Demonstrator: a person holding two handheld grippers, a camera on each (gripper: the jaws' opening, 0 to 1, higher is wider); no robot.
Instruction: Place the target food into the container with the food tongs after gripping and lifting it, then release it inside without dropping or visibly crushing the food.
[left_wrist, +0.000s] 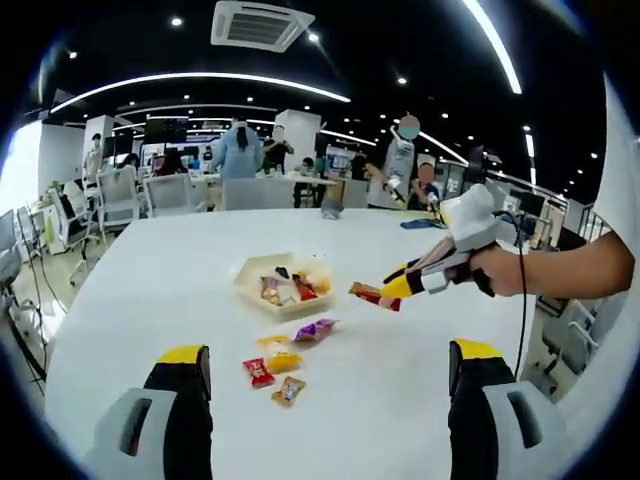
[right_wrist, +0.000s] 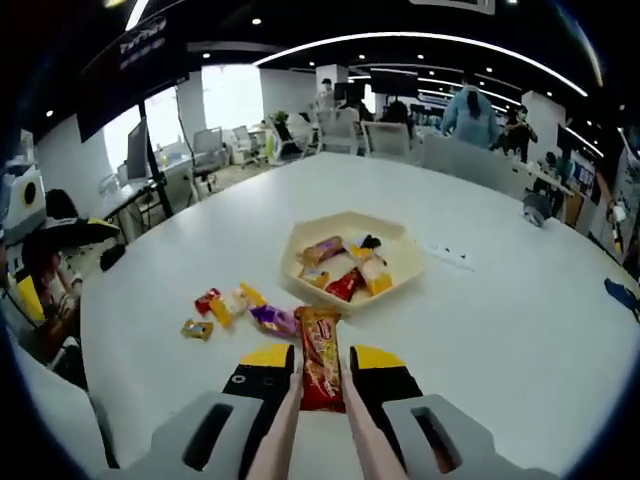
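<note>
A big white table (right_wrist: 520, 330) spreads under both my grippers, its far side ringed by chairs and standing people. On it sits a cream six-sided tray (right_wrist: 400, 270), with several wrapped snacks lying inside.

My right gripper (right_wrist: 322, 372) hangs above the table just short of the tray. Thin tongs (right_wrist: 285, 425) run forward between its yellow-tipped jaws, which press them narrow. The tongs pinch a red snack bar (right_wrist: 320, 370), lifted clear of the table. In the left gripper view that same gripper (left_wrist: 400, 287) reaches in from the right, my hand (left_wrist: 505, 270) behind it, with the bar (left_wrist: 370, 295) held beside the tray (left_wrist: 250, 290), not yet inside.

My left gripper (left_wrist: 330, 365) hovers well back from the tray, its jaws wide apart and holding nothing.

Loose sweets (right_wrist: 235, 305) lie scattered on the table near the tray: purple, yellow, red and gold wrappers.
</note>
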